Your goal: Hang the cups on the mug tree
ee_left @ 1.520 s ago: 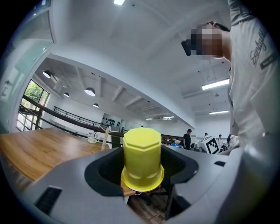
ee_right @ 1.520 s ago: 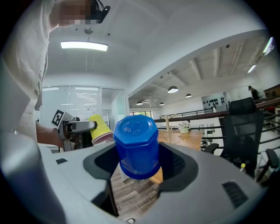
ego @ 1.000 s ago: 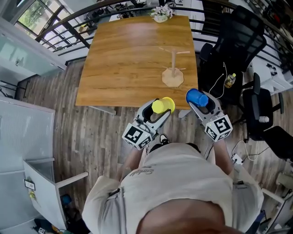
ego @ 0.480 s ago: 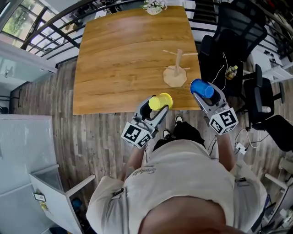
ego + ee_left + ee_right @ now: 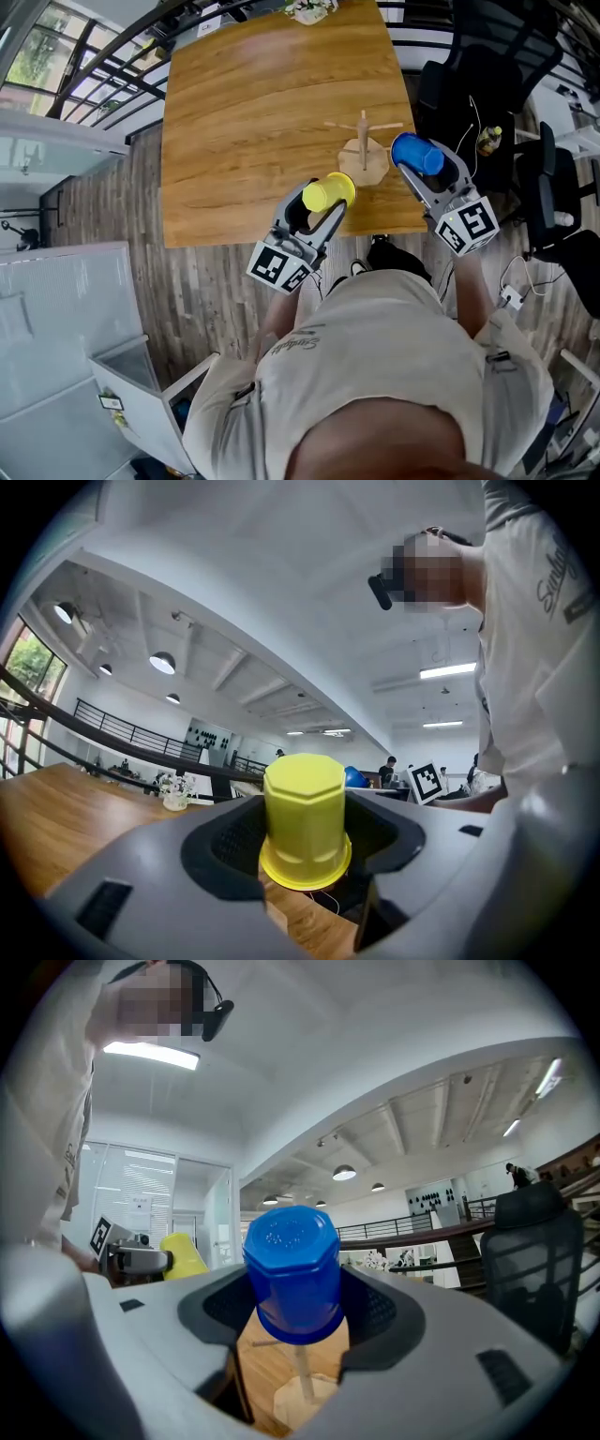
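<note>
View from above: a person stands at the near edge of a wooden table [image 5: 244,122] with a tool in each hand, and each tool carries one cup. The left tool [image 5: 314,214] has its jaws closed on a yellow cup [image 5: 329,191], held in the air over the near edge of the table, left of the mug tree [image 5: 364,155] and nearer the person. The right tool [image 5: 428,174] has its jaws clamped on a blue cup [image 5: 416,154], held just right of the tree and level with it. The tree stands upright near the table's near right corner: a thin post on a flat wooden base, with slim pegs sticking out sideways. All the pegs in view are bare, so by the look of it no cup has been hung yet. Both hangings are still to do, and the blue cup seems the better placed to go first. In each gripper view the cup sits crosswise between the jaws. Its long axis runs up and down the picture, with the closed eight-sided base toward the top and the wider rim toward the bottom. No handle can be made out on either cup. In the right gripper view, the tree's post and one peg show just below the blue cup's rim. Both tools tilt upward, so ceiling fills much of their views.
</note>
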